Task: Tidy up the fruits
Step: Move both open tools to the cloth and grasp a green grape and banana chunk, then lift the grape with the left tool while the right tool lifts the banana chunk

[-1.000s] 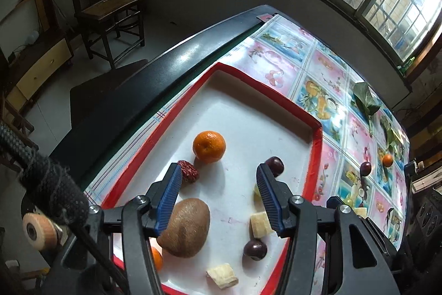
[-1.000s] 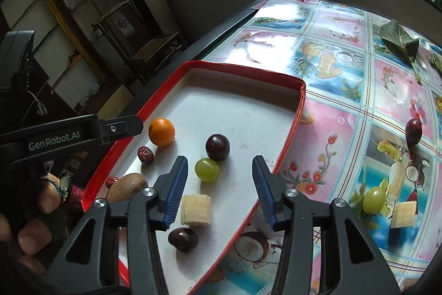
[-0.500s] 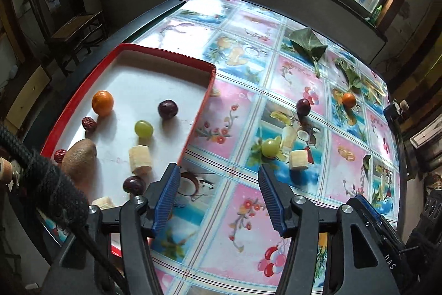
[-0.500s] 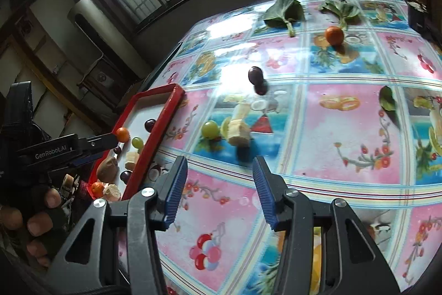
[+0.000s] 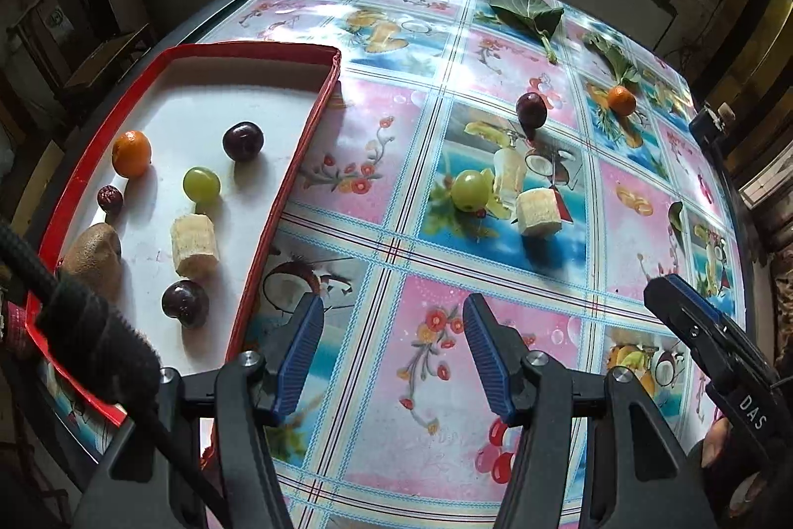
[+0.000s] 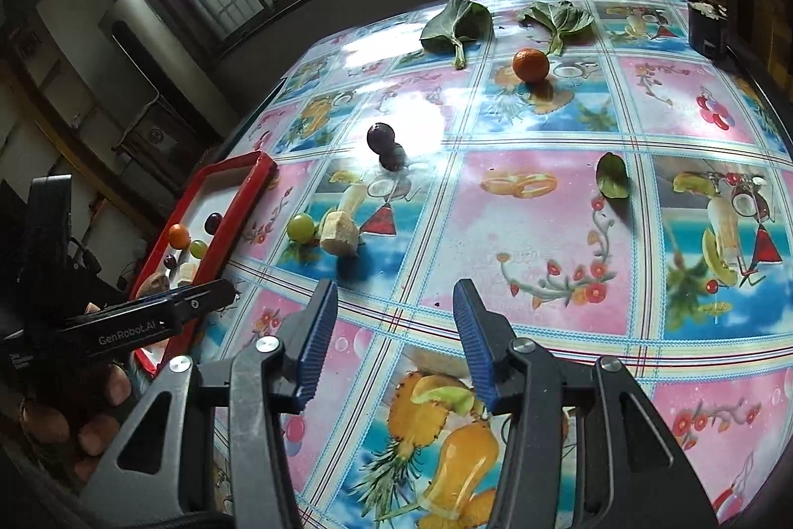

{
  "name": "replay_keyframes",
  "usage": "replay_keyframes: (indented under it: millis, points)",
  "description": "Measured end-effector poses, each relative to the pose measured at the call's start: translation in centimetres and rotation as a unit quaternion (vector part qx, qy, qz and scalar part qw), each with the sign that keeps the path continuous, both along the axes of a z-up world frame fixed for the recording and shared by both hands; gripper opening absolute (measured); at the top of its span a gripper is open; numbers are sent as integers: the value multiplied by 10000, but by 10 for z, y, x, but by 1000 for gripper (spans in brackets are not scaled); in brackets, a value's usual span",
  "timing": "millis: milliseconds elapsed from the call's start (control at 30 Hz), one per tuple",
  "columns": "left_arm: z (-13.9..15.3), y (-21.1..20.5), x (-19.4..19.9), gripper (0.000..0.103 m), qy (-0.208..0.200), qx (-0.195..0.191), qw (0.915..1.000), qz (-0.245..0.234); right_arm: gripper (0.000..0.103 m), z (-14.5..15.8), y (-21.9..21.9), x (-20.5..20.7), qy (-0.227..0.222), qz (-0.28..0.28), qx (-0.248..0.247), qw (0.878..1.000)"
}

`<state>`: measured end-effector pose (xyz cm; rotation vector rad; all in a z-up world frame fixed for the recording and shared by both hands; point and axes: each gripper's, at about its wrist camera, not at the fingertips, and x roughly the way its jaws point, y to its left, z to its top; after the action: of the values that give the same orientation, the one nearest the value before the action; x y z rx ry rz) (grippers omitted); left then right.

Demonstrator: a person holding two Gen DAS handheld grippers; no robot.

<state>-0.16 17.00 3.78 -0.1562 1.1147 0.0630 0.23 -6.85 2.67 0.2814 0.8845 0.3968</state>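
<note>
Both the left gripper [image 5: 391, 350] and the right gripper [image 6: 394, 330] hang with jaws apart and empty above the tablecloth [image 5: 446, 380] — nothing between the pads. The green grape [image 5: 470, 190] lies just left of the banana piece [image 5: 538, 212], right of the red tray [image 5: 277, 202]; I judge it best to straddle the grape alone, close gently — it looks soft and may roll.

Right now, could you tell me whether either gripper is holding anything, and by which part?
Nothing is held. The left gripper and right gripper are both open above the tablecloth, empty.
</note>
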Motion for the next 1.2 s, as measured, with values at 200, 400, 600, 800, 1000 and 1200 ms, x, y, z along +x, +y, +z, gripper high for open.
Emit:
replay_keyframes:
  millis: [200,400,600,800,1000,1200]
  points:
    - [-2,10,2,58,8,-63,9991,-424,51,-8,52,26,-8,95,-315,9995]
    - [-3,9,20,59,-36,-228,9967,-783,50,-24,81,52,95,-119,-851,9963]
    - [-12,0,48,59,-16,-399,9955,-860,29,-26,78,53,89,-187,-793,9966]
    - [-27,-19,73,51,6,-410,9961,-781,29,-17,32,19,-269,-878,-176,9956]
    - [-33,-34,77,22,-96,-272,9965,-781,29,-23,15,13,-266,-1060,178,9939]
    - [-31,-29,43,21,-86,-423,9959,-793,29,-24,14,15,-200,-1014,320,9941]
